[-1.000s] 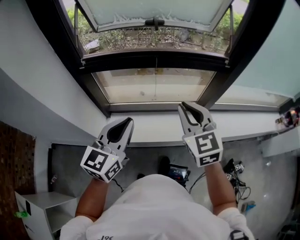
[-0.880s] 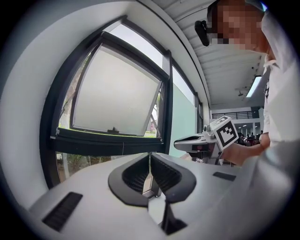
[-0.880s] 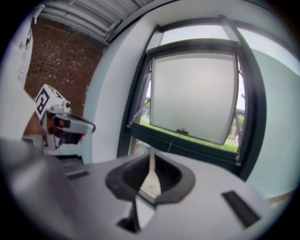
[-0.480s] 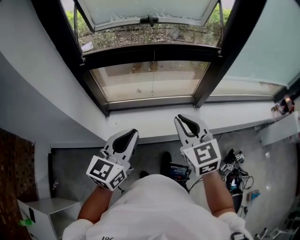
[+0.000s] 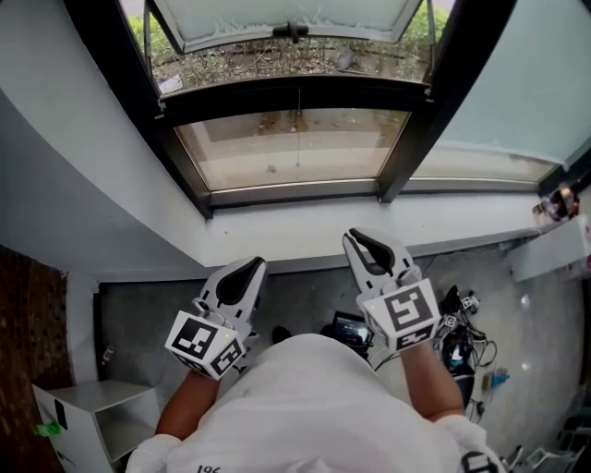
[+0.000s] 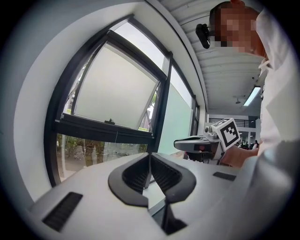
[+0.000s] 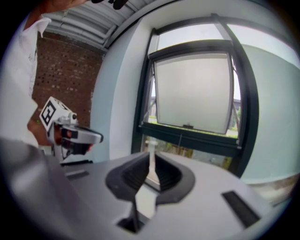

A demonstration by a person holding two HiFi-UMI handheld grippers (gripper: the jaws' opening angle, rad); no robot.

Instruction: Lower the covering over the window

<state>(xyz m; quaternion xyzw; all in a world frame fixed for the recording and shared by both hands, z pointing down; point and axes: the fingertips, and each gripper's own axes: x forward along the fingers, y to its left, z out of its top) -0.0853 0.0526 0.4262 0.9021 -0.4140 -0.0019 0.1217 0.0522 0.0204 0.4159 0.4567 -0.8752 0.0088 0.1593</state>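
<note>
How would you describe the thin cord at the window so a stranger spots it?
Find the black-framed window, with its upper sash tilted open. The cord hangs down the middle of the clear lower pane. It is the only thin vertical line there, against thick black bars.

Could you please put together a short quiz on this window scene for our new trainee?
1. True or false: the upper window sash is swung open outward.
2. What runs down the middle of the lower pane? A) a thin cord B) a towel C) a potted plant
3. Short answer: how do the left tool's jaws stand, and what is between them?

Key: 1 true; 2 A; 3 together, with nothing between them.
</note>
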